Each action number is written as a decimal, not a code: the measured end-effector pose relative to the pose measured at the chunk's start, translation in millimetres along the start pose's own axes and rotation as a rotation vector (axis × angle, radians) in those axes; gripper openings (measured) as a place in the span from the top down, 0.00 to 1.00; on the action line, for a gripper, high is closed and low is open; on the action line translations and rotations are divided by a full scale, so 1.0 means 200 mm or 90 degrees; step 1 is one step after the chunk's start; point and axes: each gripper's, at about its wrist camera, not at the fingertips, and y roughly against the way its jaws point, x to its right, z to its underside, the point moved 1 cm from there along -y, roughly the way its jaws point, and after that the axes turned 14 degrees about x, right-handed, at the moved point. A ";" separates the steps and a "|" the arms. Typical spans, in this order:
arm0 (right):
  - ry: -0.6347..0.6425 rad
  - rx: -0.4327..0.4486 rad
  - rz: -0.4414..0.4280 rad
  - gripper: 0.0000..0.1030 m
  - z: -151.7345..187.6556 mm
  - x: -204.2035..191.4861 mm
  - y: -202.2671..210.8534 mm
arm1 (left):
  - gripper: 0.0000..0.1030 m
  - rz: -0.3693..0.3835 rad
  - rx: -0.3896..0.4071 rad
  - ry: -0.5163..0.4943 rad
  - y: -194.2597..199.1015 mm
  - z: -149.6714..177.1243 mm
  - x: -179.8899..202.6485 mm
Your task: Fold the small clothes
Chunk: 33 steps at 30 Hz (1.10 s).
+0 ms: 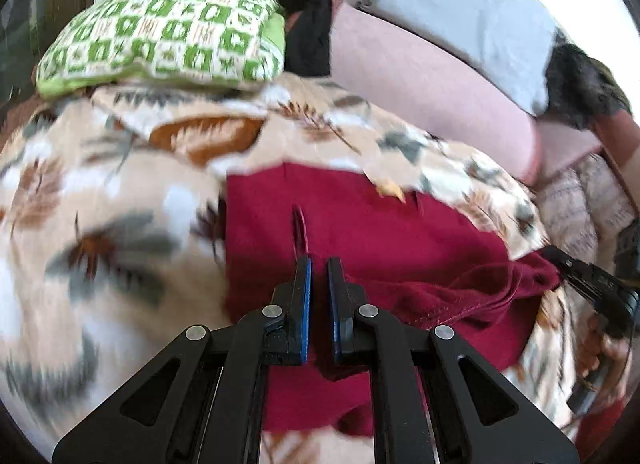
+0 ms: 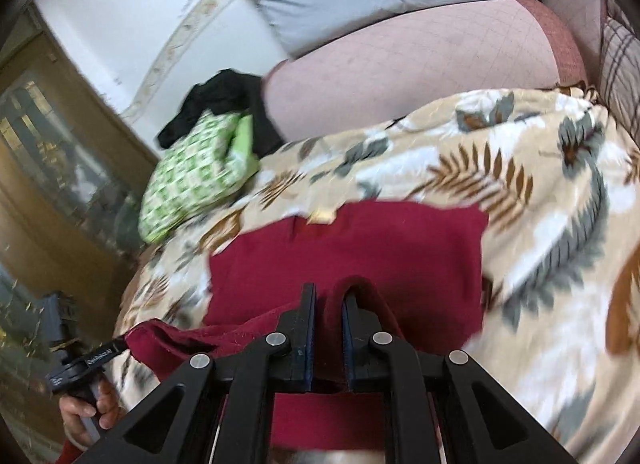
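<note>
- Leaf-printed blanket (image 2: 520,192) over the bed serves as our folding surface.
- On it lies the red garment (image 1: 360,232), spread mostly flat, near edge lifted.
- Our left gripper (image 1: 319,264) and right gripper (image 2: 329,292) each pinch that edge with narrow jaws, apparently to carry it over into a fold.
- Beyond sits a green patterned bundle (image 1: 168,32); we see no containers.

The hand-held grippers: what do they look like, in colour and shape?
Each hand-held gripper, left and right, has matte black angular linkage arms with triangular cut-outs, round silver pivot pins, and two flat fingers faced with blue pads. A bare hand grips a black handle with small white lettering.
</note>
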 end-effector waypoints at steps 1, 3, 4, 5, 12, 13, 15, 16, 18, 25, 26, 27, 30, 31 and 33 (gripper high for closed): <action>0.000 0.001 0.010 0.90 -0.04 0.02 -0.07 | 0.94 -0.018 0.001 0.000 -0.09 -0.04 -0.01; -0.012 0.003 0.030 0.90 -0.09 0.08 -0.19 | 0.94 -0.041 -0.002 0.008 -0.23 -0.10 -0.04; -0.021 0.004 0.040 0.90 -0.11 0.11 -0.26 | 0.94 -0.054 -0.003 0.012 -0.30 -0.12 -0.07; -0.033 0.007 0.050 0.90 -0.13 0.14 -0.32 | 0.94 -0.063 -0.004 0.014 -0.35 -0.13 -0.08; 0.036 -0.038 0.132 0.79 -0.14 0.18 -0.62 | 0.88 -0.032 -0.043 0.061 -0.48 -0.19 -0.19; 0.023 -0.024 0.132 0.71 -0.14 0.21 -0.58 | 0.86 -0.033 -0.029 0.062 -0.45 -0.21 -0.21; -0.009 0.026 0.147 0.60 -0.18 0.28 -0.45 | 0.71 -0.042 -0.002 0.061 -0.39 -0.25 -0.24; -0.024 0.044 0.154 0.59 -0.19 0.30 -0.38 | 0.67 -0.040 0.004 0.066 -0.36 -0.26 -0.25; -0.030 0.065 0.127 0.59 -0.20 0.31 -0.27 | 0.61 -0.026 0.009 0.073 -0.34 -0.26 -0.26; 0.119 -0.016 0.084 0.60 -0.06 0.08 -0.43 | 0.61 -0.033 -0.069 0.011 -0.52 -0.08 -0.11; 0.120 -0.030 0.082 0.60 -0.04 0.07 -0.50 | 0.61 -0.043 -0.083 -0.006 -0.56 -0.05 -0.10; 0.127 -0.045 0.093 0.60 -0.02 0.07 -0.58 | 0.61 -0.055 -0.092 -0.020 -0.59 -0.03 -0.09; 0.157 -0.079 0.206 0.60 0.04 0.16 -0.77 | 0.60 -0.064 -0.118 -0.035 -0.67 0.02 -0.12; 0.141 -0.085 0.202 0.59 0.06 0.19 -0.80 | 0.61 -0.052 -0.116 -0.019 -0.65 0.01 -0.14; 0.122 -0.070 0.189 0.59 0.04 0.18 -0.74 | 0.61 -0.036 -0.109 -0.009 -0.59 -0.01 -0.17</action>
